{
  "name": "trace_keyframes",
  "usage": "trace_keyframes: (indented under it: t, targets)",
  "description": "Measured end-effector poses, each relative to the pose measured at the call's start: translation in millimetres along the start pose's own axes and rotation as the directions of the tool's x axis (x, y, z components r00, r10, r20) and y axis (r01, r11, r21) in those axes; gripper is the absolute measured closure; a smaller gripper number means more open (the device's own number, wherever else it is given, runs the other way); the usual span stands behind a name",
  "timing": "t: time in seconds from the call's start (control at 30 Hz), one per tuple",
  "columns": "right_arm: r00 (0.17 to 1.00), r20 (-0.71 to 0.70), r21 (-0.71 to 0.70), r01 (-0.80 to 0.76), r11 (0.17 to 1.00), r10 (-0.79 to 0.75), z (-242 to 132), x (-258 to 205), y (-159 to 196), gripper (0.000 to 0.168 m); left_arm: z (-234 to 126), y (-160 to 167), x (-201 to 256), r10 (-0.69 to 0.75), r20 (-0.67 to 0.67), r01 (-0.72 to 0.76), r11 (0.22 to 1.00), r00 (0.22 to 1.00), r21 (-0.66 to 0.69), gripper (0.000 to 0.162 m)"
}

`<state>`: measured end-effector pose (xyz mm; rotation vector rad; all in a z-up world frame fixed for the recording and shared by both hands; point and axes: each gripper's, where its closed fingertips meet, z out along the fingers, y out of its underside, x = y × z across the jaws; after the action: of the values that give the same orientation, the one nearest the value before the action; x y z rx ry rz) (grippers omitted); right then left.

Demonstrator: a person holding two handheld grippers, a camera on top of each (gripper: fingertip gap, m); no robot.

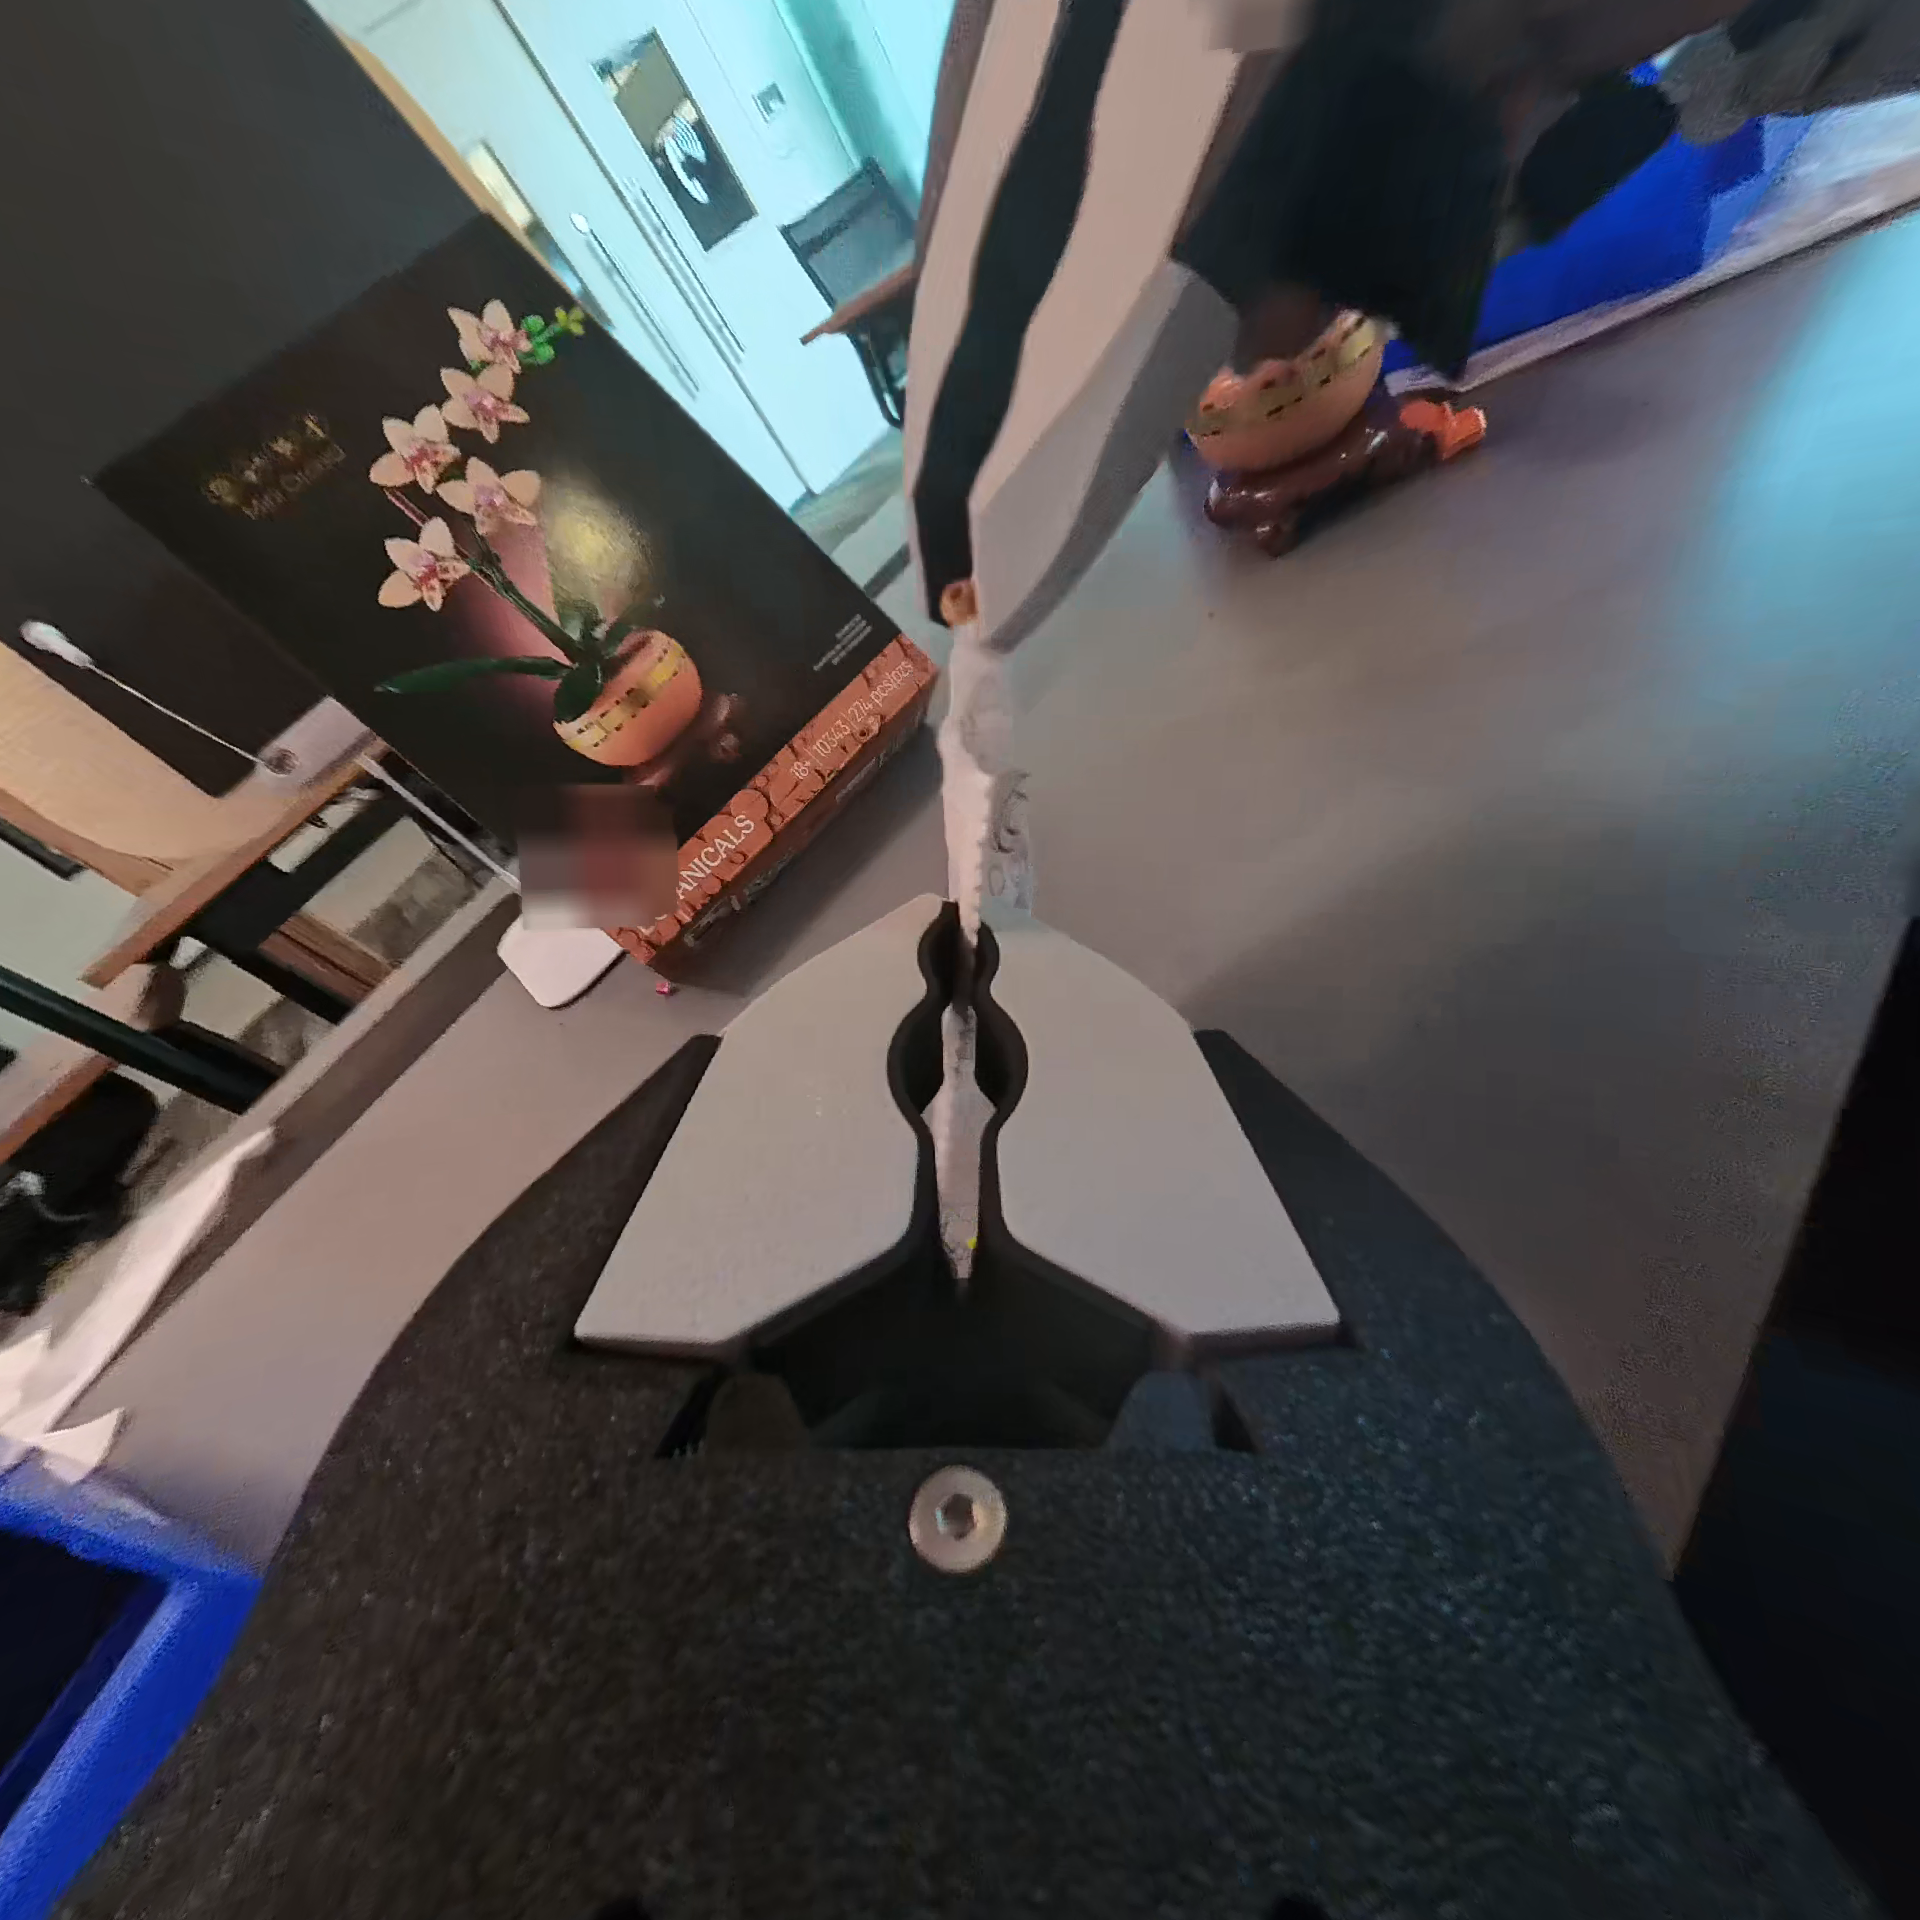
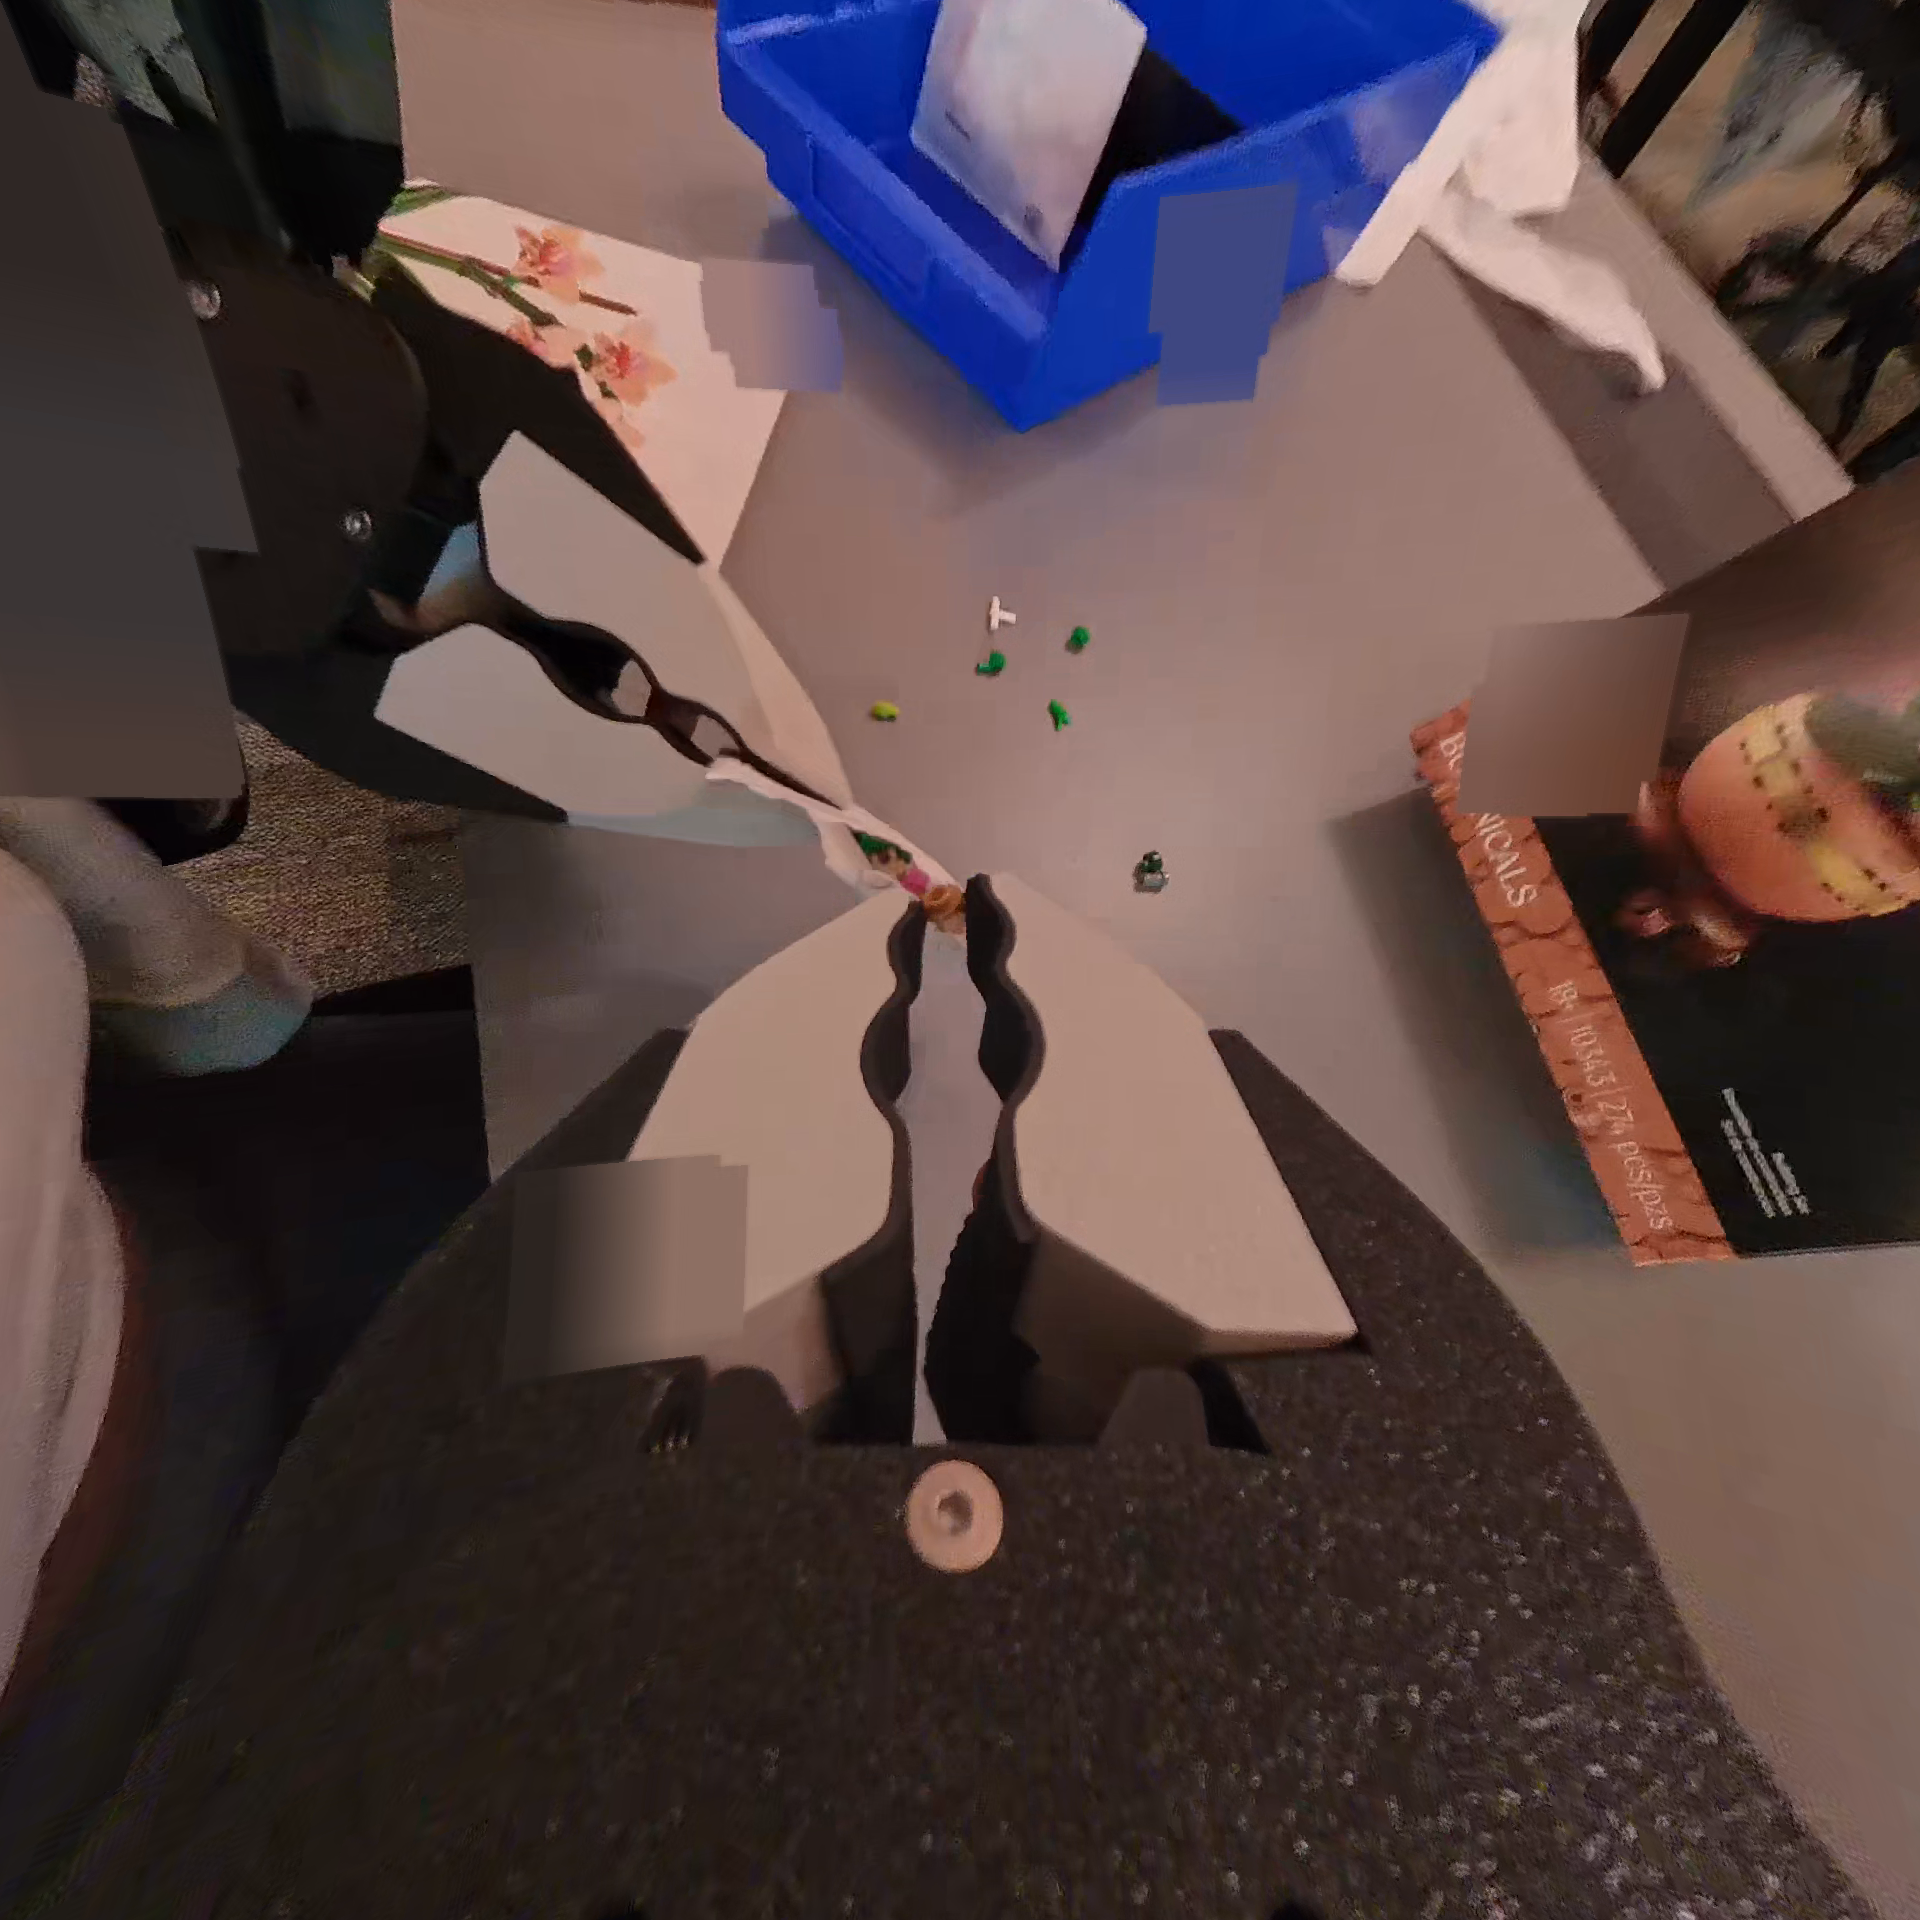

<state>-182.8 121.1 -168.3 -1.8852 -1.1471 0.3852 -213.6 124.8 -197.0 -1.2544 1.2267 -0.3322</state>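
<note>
- Left tongs are pinched tight on a thin white plastic bag, which runs edge-on out toward 12 o'clock in the left wrist view.
- Right tongs are nearly closed at the tips, nipping a tiny tan piece right at the far end of that bag; small green and pink bits show inside the bag.
- Grey counter under both.
- Loose green pieces and a white one lie at 12 o'clock of the right tongs, well apart.
- Blue bin sits farther at 12, orchid box at 3.
- Left wrist view: brick-built pot at 1 o'clock.
</note>
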Motion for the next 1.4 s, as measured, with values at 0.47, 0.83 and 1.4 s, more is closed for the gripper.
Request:
trace_keyframes:
  t: [0.47, 0.83, 1.4]
  targets:
    - [0.988, -0.152, 0.208, 0.058, 0.977, -0.026, -29.2, -15.3, -20.4, 0.146, -47.4, 3.4, 19.3, 0.006, 0.073, -0.004, 0.999, 0.997, -0.034, 0.162]
    - [0.976, -0.148, -0.021, -0.167, 0.986, 0.163, 31.8, 45.8, 75.7, 0.140, -66.2, 23.9, -70.8, -0.164, 0.177, 0.172, 0.985, 0.970, -0.030, 0.162]
    - [0.371, -0.885, 0.052, -0.520, 0.852, 0.280, -48.8, 172.8, 148.1, 0.168, -83.1, -17.8, -52.5, -0.222, 0.088, 0.197, 0.953, 0.971, 0.232, 0.162]
